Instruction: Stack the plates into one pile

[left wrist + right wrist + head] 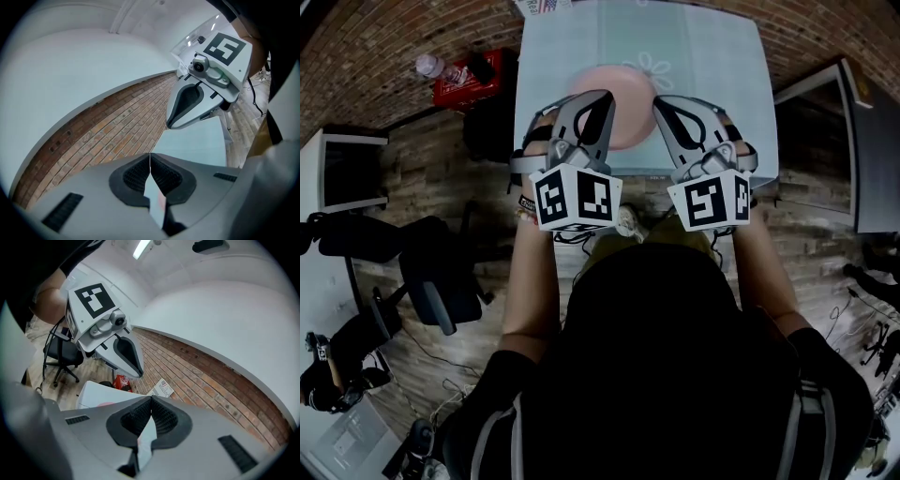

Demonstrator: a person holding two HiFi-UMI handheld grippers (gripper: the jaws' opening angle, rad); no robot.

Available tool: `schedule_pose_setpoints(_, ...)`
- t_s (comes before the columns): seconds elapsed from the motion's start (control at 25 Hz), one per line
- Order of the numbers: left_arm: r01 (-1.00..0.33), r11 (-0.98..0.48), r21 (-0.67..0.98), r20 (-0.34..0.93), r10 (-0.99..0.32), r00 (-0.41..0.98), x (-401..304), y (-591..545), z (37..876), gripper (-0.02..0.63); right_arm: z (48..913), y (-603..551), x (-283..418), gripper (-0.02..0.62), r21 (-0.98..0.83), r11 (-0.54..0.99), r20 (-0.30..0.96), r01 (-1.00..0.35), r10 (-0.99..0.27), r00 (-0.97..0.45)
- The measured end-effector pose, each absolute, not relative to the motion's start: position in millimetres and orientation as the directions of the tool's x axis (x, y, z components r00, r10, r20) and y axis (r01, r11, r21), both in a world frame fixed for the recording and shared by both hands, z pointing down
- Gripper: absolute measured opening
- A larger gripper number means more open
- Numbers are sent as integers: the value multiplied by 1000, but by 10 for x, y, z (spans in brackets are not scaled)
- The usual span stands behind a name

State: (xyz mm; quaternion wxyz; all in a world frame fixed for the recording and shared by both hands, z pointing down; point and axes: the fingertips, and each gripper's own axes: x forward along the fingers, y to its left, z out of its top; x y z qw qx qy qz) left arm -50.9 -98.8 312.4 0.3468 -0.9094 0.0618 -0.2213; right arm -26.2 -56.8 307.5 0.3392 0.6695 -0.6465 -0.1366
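Observation:
A pink plate (628,120) lies on the pale blue table (722,66), near its front edge; whether more plates lie under it I cannot tell. Both grippers hover side by side above the plate and hide its sides. My left gripper (606,97) is shut with nothing in it; its tips meet in the left gripper view (150,157). My right gripper (660,103) is also shut and empty, its tips touching in the right gripper view (151,399). A sliver of the pink plate (106,404) shows there over the jaw body.
A red crate (461,82) with a bottle (431,67) stands on the floor left of the table. A black office chair (431,277) and a white desk (328,173) are further left, a grey cabinet (862,141) at right. Printed paper (162,388) lies at the table's far corner.

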Motion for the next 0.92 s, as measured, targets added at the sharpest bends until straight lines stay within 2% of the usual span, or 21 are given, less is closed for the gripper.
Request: schedule_pose_setpoints(0.92,10,-752,-659,356,-301,884,-689,-1060,3127,24,3030,-643,-442,35,635,93,248,-767,-965,88)
